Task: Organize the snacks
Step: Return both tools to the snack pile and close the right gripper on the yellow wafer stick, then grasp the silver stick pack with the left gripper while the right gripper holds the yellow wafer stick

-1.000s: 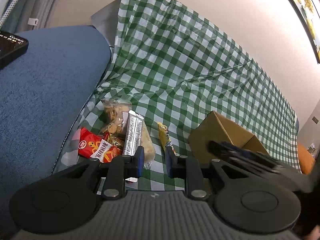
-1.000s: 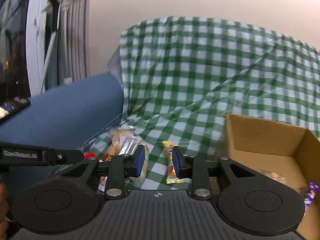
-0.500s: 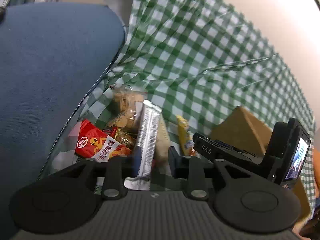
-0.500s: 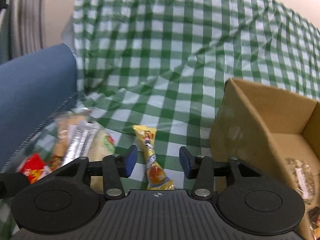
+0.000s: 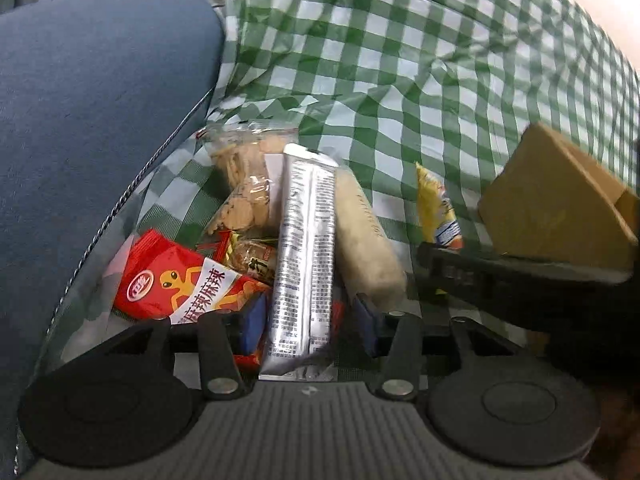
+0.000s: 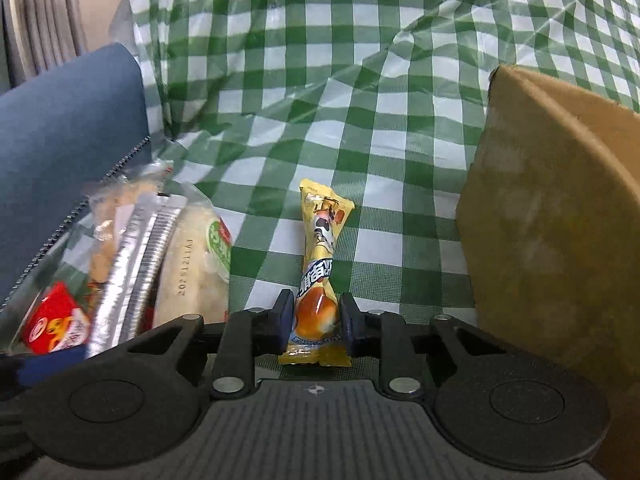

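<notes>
Right gripper [image 6: 312, 322] closing on yellow stick [image 6: 320, 264], long axis running straight ahead; left gripper [image 5: 310, 320] opening astride silver bar [image 5: 306, 256], box [image 6: 552, 216] rightward.

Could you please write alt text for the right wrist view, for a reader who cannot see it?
The right tool is closing around a yellow snack packet lying on a green checked cloth. A brown cardboard box stands to the right, and a pile of other snacks lies to the left beside a blue cushion.
</notes>
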